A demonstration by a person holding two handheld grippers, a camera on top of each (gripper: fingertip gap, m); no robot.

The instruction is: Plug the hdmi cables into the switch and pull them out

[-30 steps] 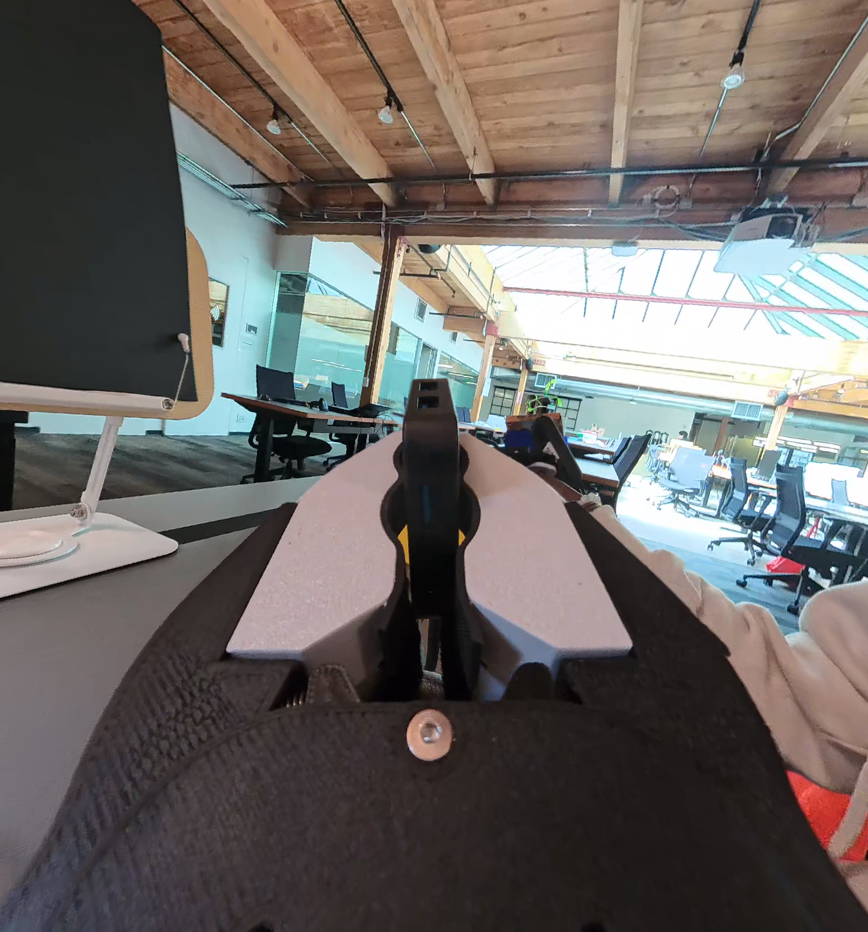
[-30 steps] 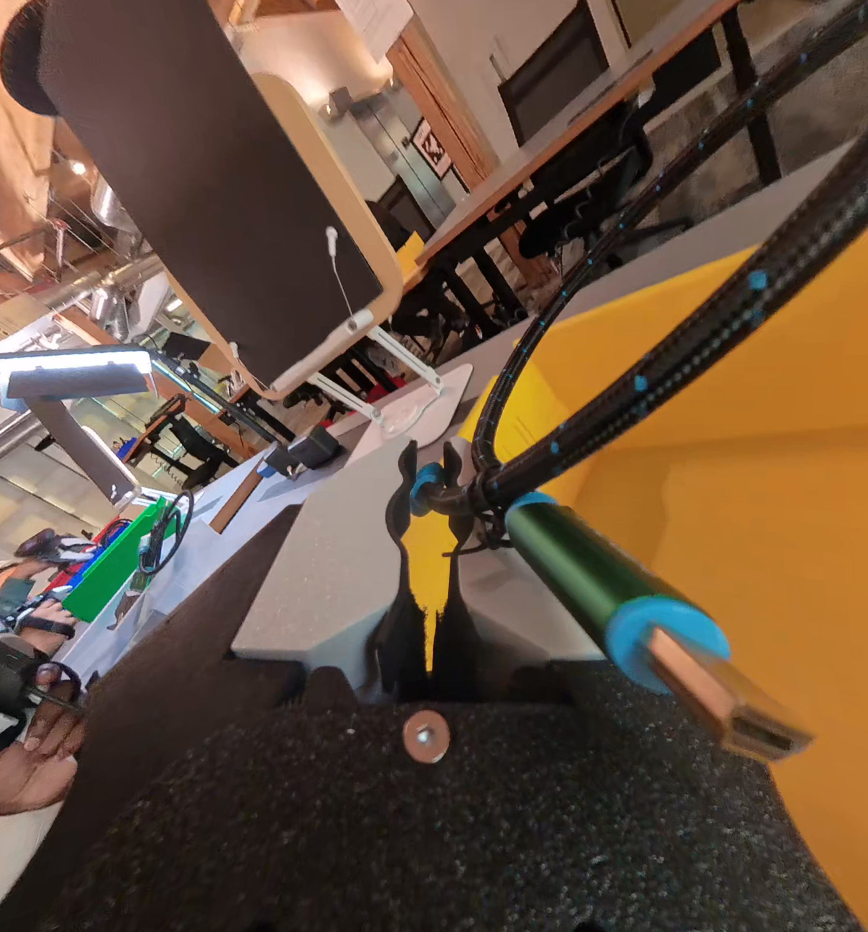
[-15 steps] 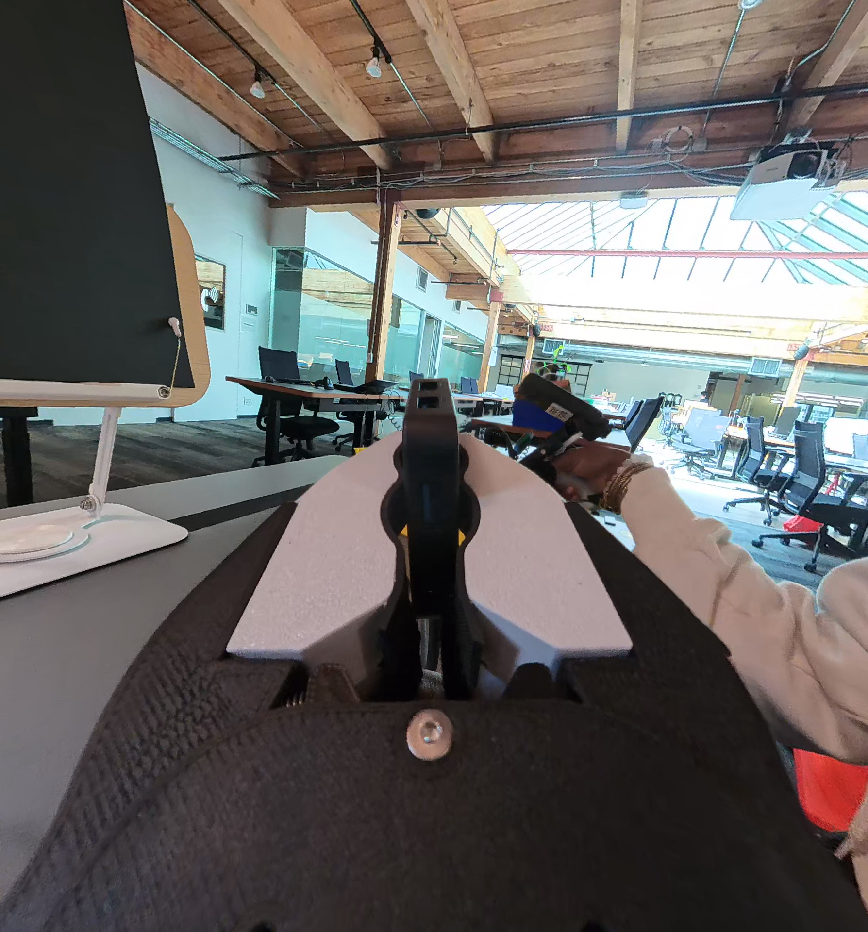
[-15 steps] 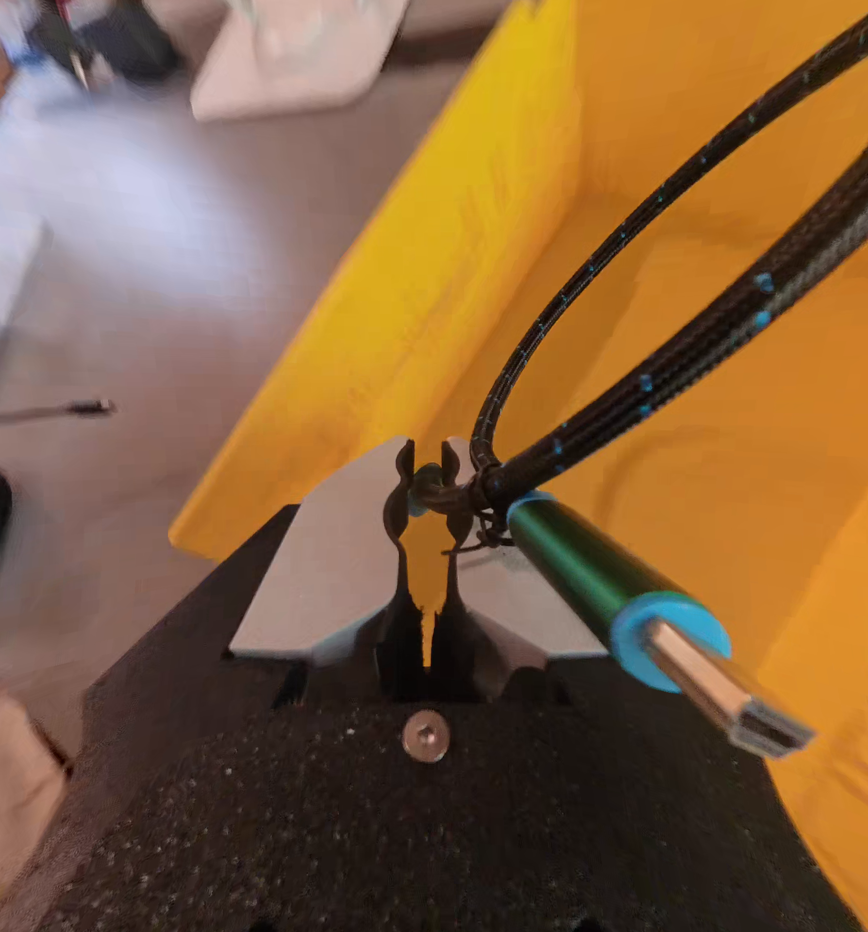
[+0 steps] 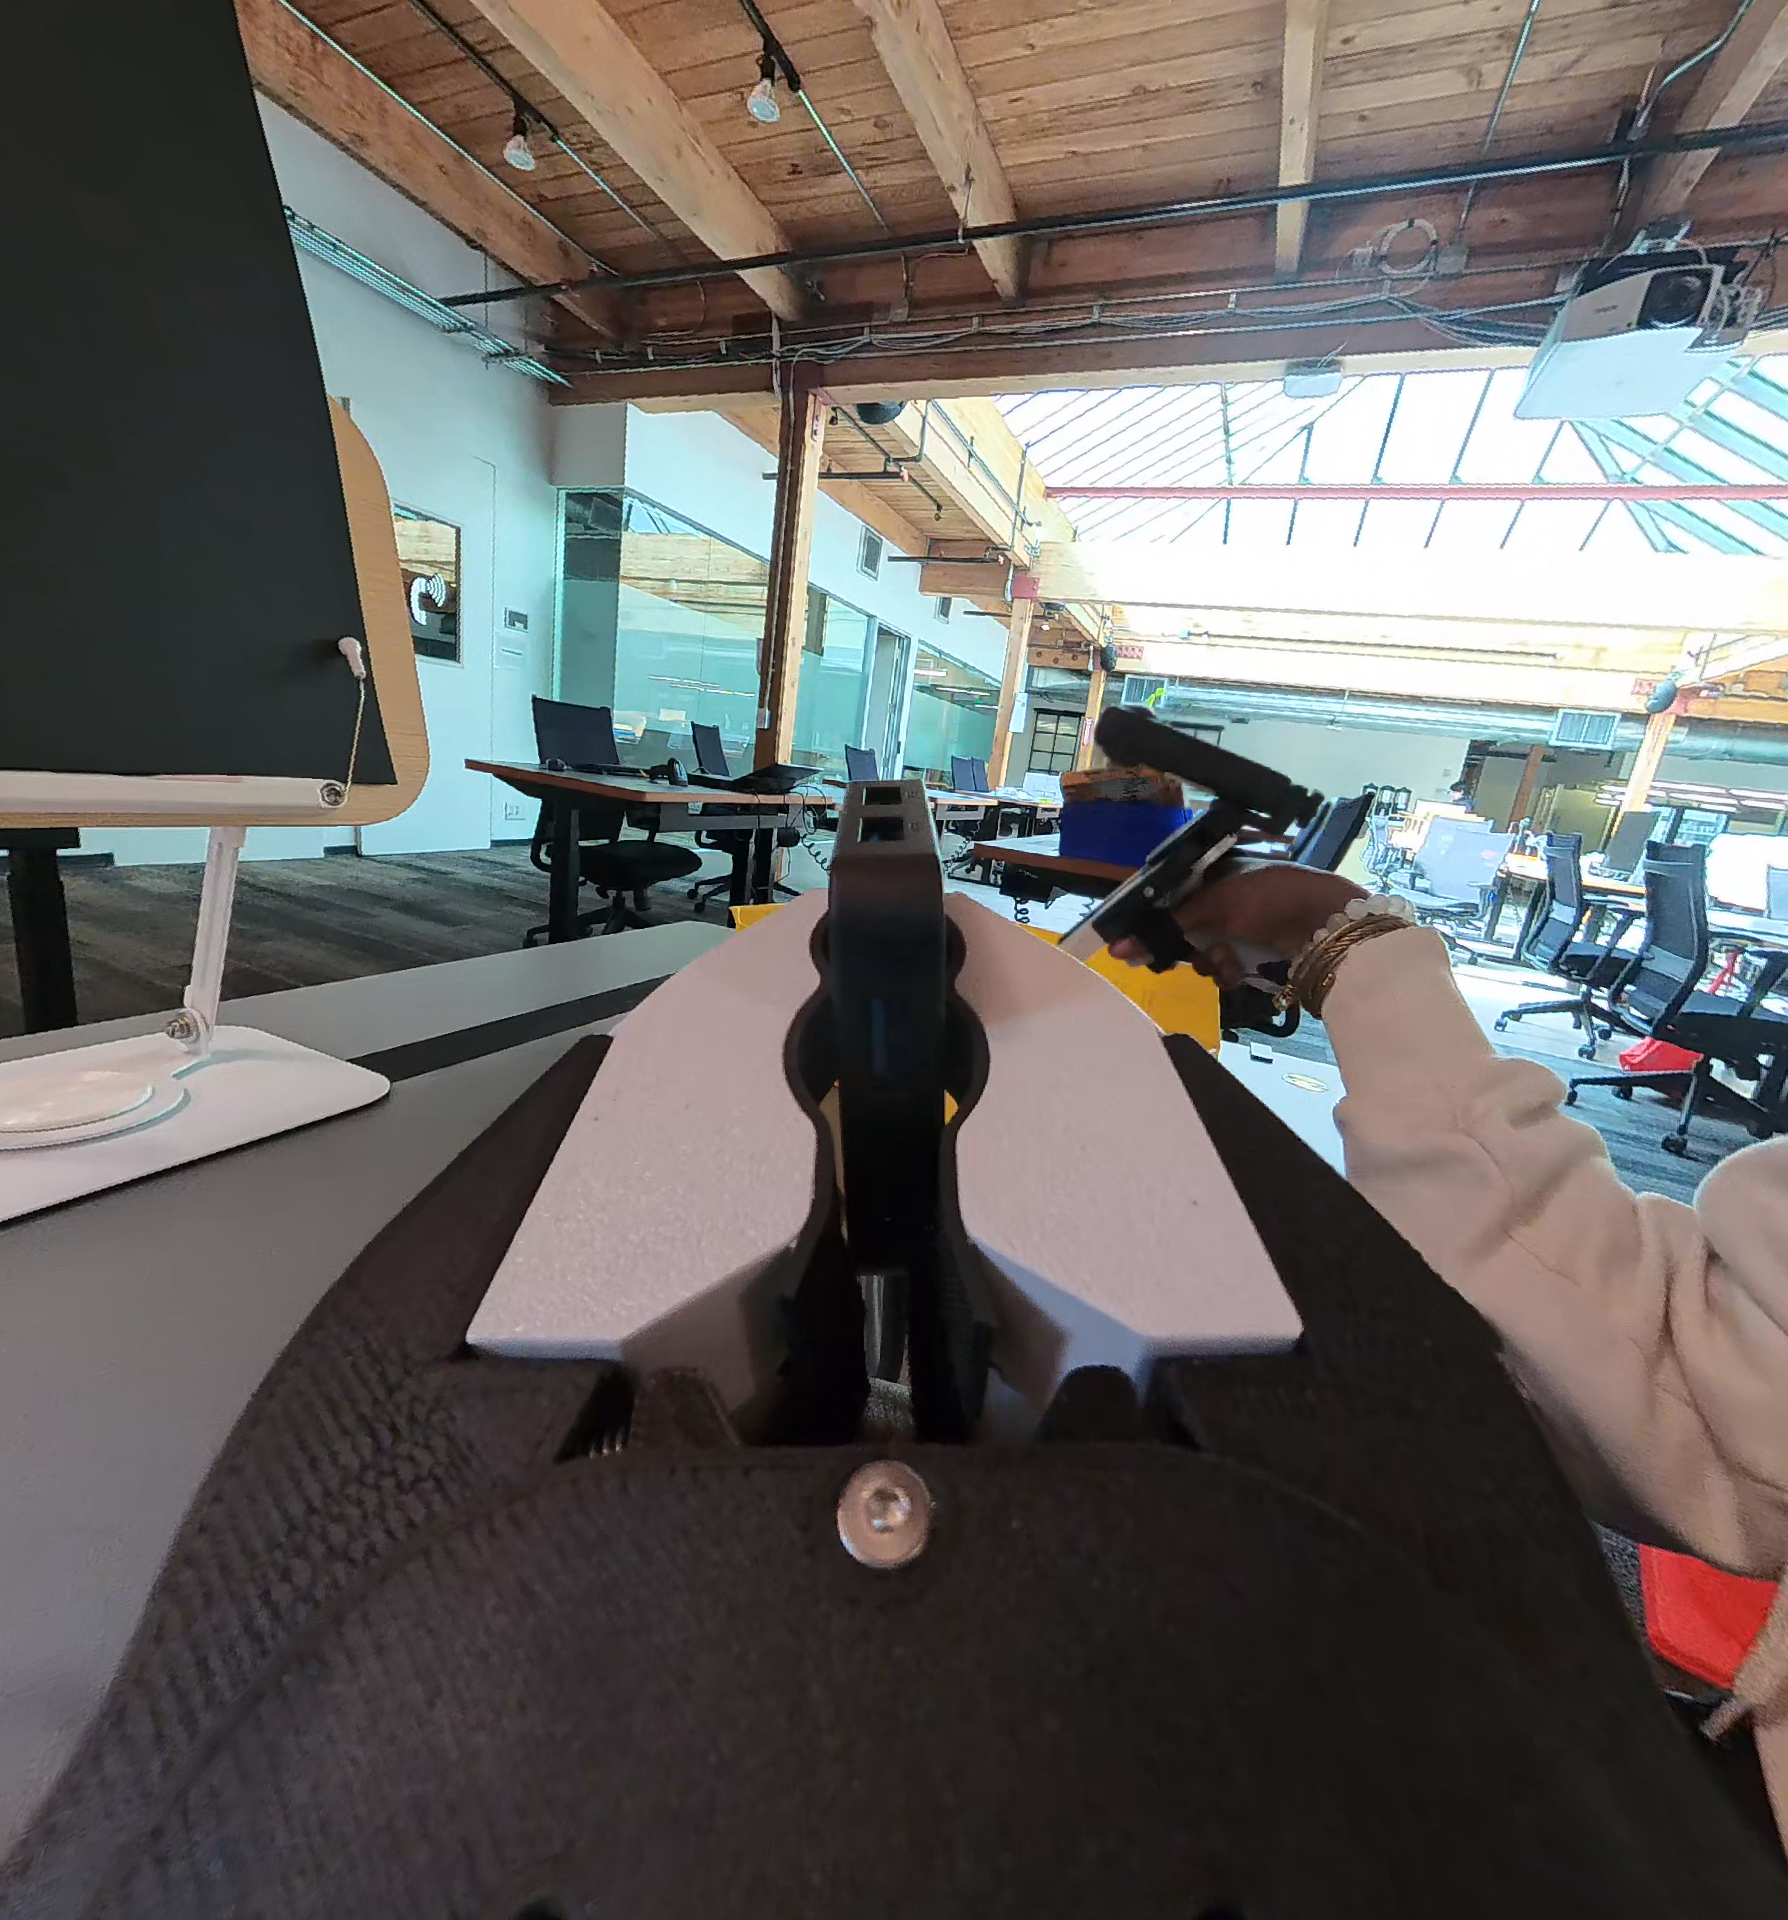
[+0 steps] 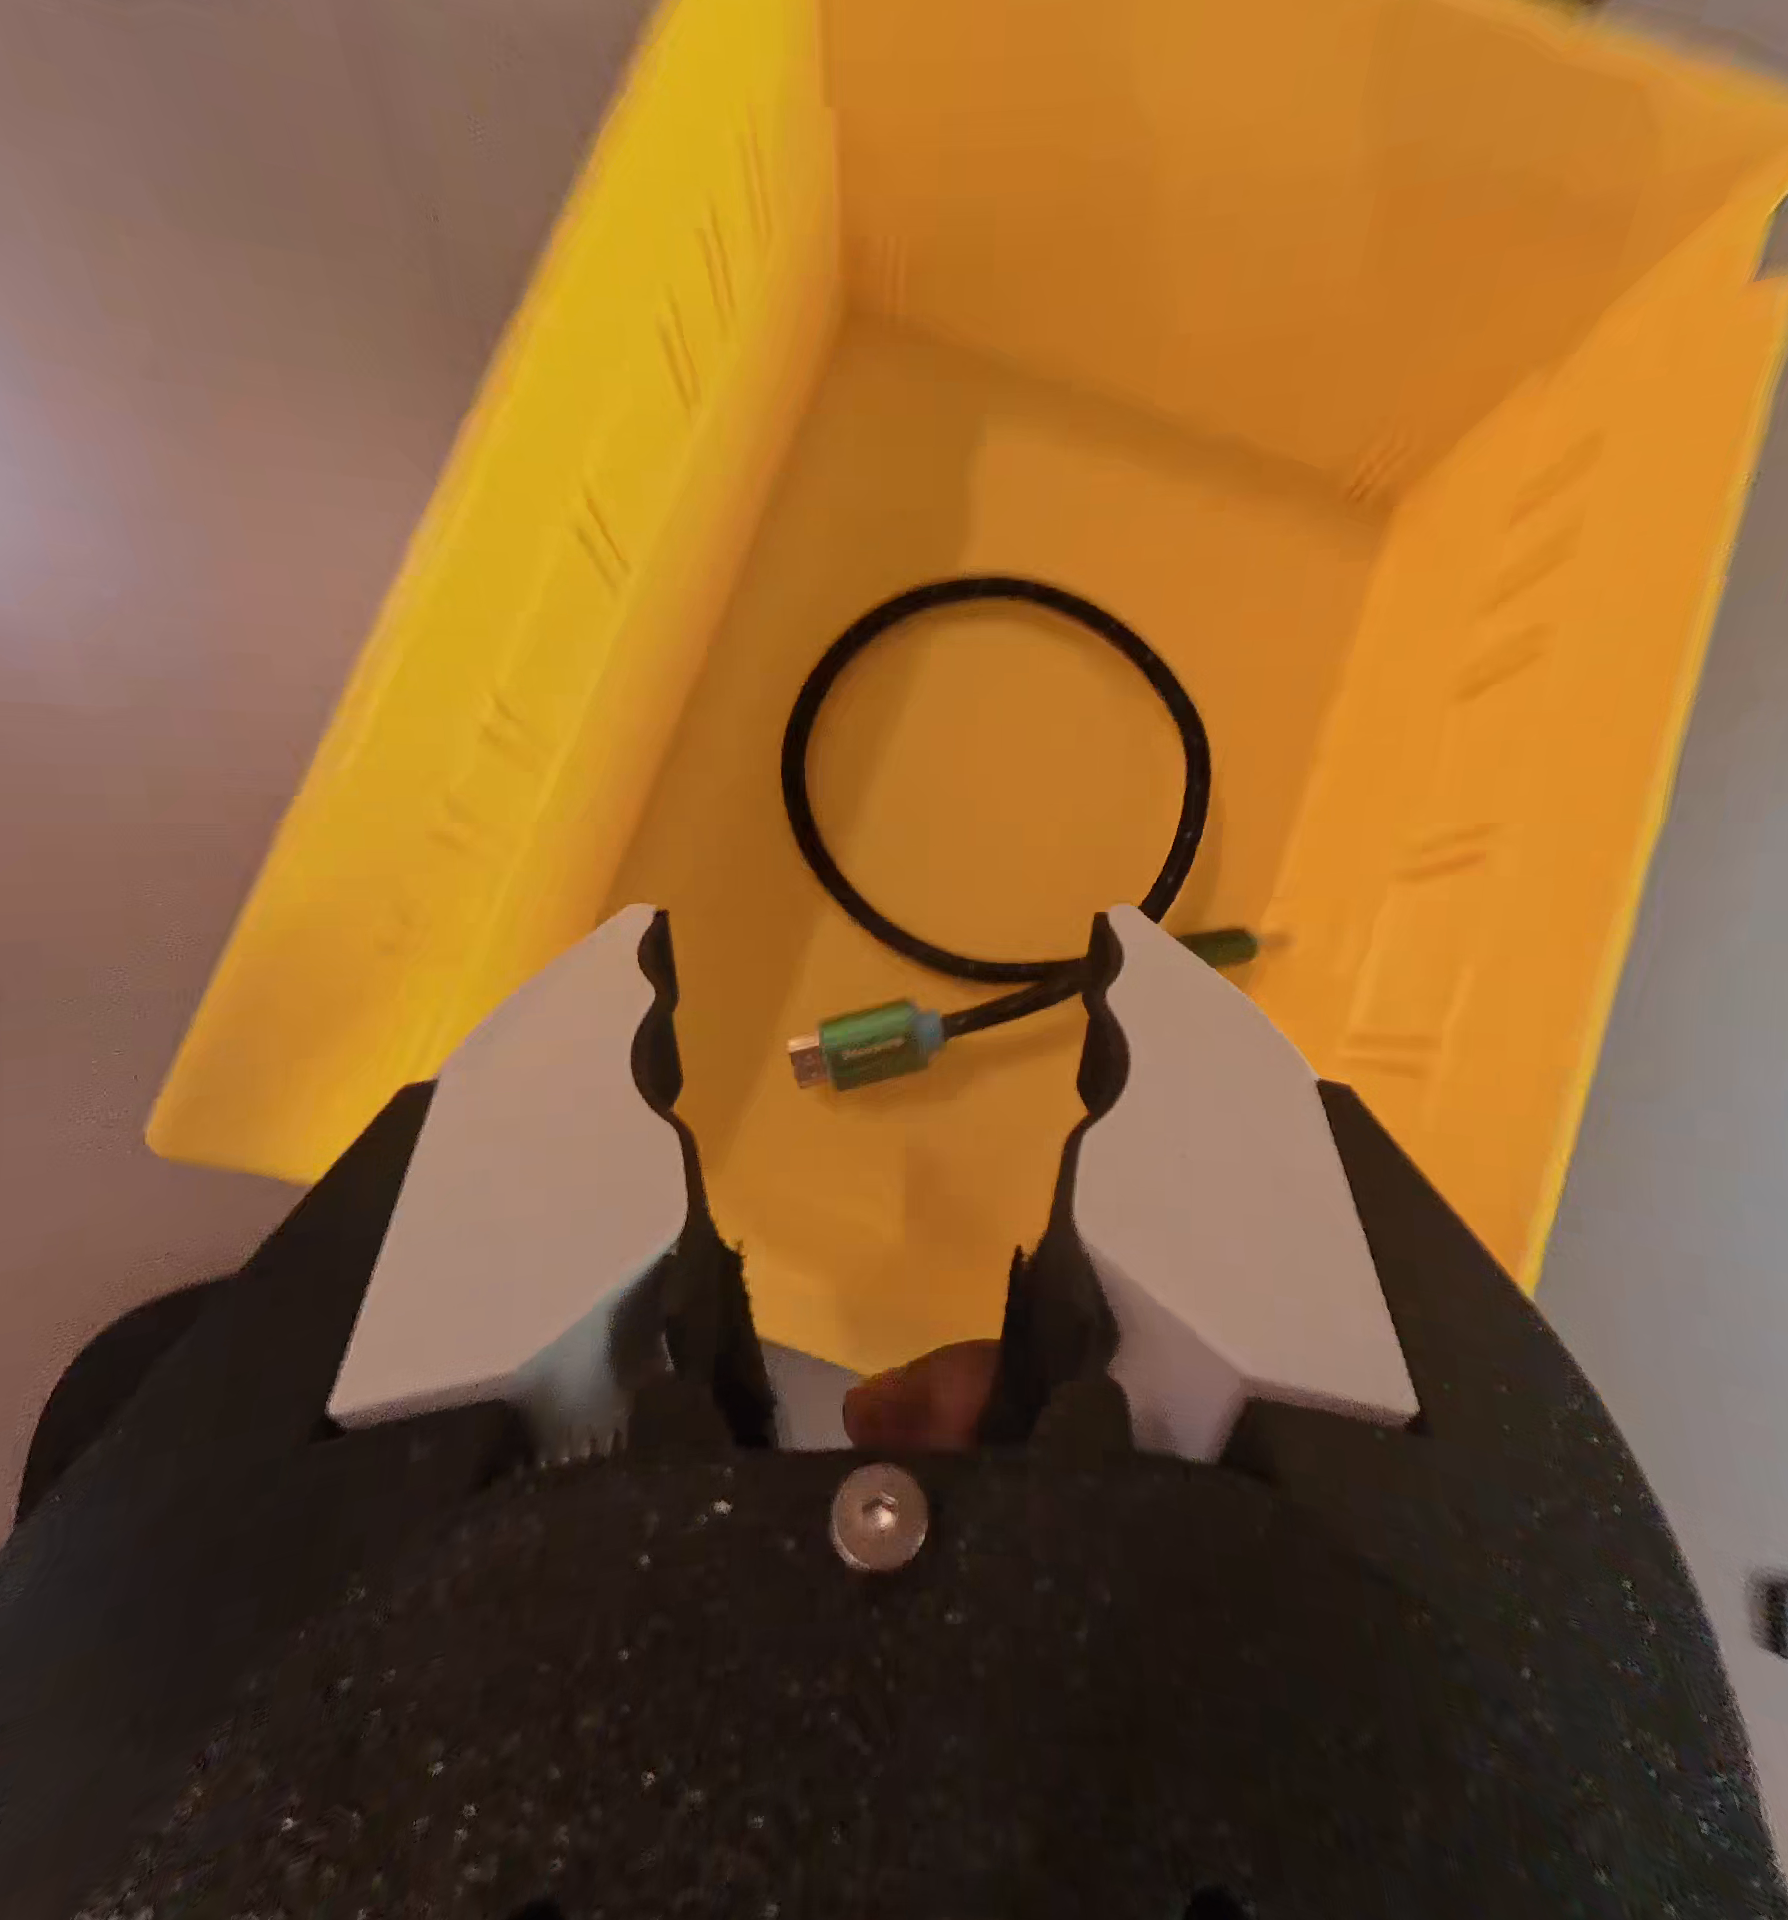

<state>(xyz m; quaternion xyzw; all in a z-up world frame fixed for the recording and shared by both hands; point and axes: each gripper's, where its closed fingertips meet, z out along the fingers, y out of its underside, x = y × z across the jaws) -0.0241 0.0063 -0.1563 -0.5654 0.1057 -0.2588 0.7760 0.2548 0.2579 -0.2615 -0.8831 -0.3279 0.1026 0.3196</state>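
My left gripper (image 5: 885,935) is shut on the black HDMI switch (image 5: 885,883), held upright on edge above the grey table, with two ports showing on its top end. My right gripper (image 6: 879,935) is open and empty, pointing down over a yellow bin (image 6: 578,582). A black braided HDMI cable (image 6: 994,779) with green plugs (image 6: 874,1042) lies coiled on the bin floor, below and apart from the fingers. The right gripper also shows in the left wrist view (image 5: 1181,842), held by a hand above the bin's yellow edge (image 5: 1160,987).
A white stand (image 5: 142,1101) carrying a black panel (image 5: 111,416) sits on the grey table (image 5: 142,1403) at the left. A person's white sleeve (image 5: 1544,1247) crosses the right side. Office desks and chairs fill the background. The left gripper's tips are roughly 40 cm from the right gripper's.
My right gripper swung down over the yellow bin, opened and let go of the cable, which now lies coiled on the bin floor. The left gripper kept its hold on the switch.
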